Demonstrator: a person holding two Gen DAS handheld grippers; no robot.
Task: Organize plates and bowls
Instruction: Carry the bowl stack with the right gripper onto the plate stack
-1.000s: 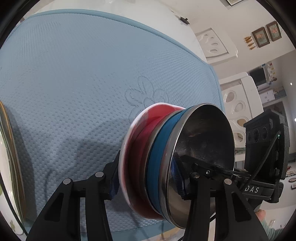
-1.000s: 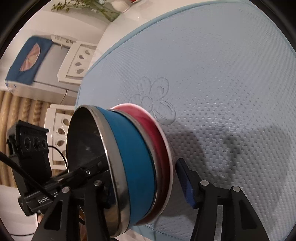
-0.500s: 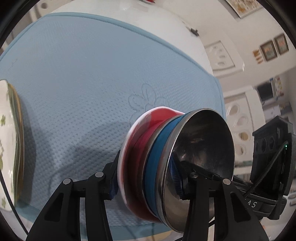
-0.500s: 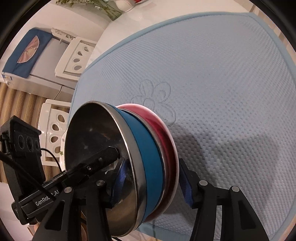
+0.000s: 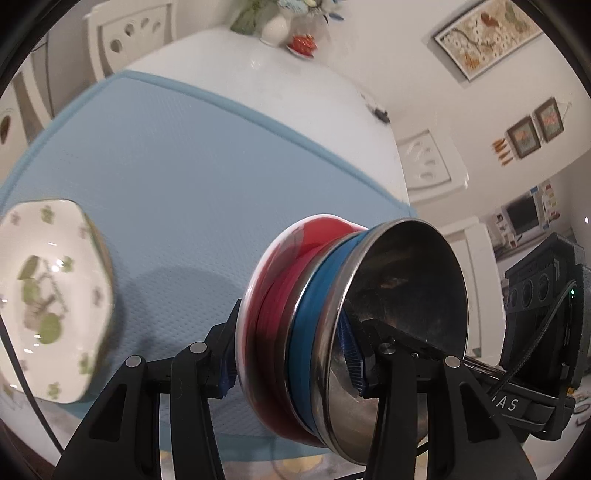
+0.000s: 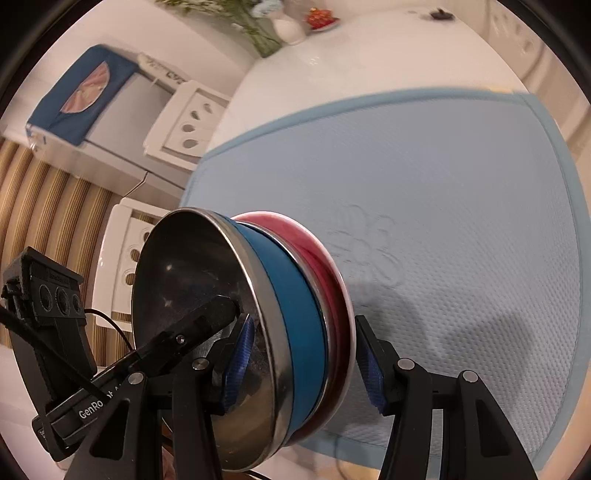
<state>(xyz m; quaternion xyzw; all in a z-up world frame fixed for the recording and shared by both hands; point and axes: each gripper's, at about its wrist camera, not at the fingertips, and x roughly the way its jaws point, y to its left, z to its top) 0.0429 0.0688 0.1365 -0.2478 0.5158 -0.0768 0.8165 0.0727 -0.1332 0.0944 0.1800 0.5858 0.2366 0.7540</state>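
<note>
Up it comes! The nested stack of bowls, a steel bowl (image 5: 406, 295) with a blue band sitting inside a red bowl (image 5: 280, 295), is tipped on its side and carried clear above the pale blue mat (image 5: 184, 166) on the white worktop (image 5: 295, 85). A second ago the mat filled nearly the whole of both views; now the stack rides higher, and the worktop's far edge has opened up, with a white vase (image 5: 275, 27) of greenery and a small red thing beside it coming into sight.

Left tongs (image 5: 291, 354) are clamped across the stack's wall, one blue pad inside the steel bowl and the other pressed on the red bowl's outer side. Right tongs (image 6: 303, 365) grip the same stack from the opposite side: inner pad inside the steel bowl, outer pad at the red rim, though whether that outer pad truly touches is hard to tell. Both grips look unchanged from a second ago.

New on the left wrist view: a white plate (image 5: 48, 295) with green flower print lies on the mat toward its near left edge, well apart from the stack. A second ago only a sliver of its rim showed.

The embossed flower (image 6: 369, 247) in the mat sits just beyond the red bowl in the right wrist view, motion-blurred.
</note>
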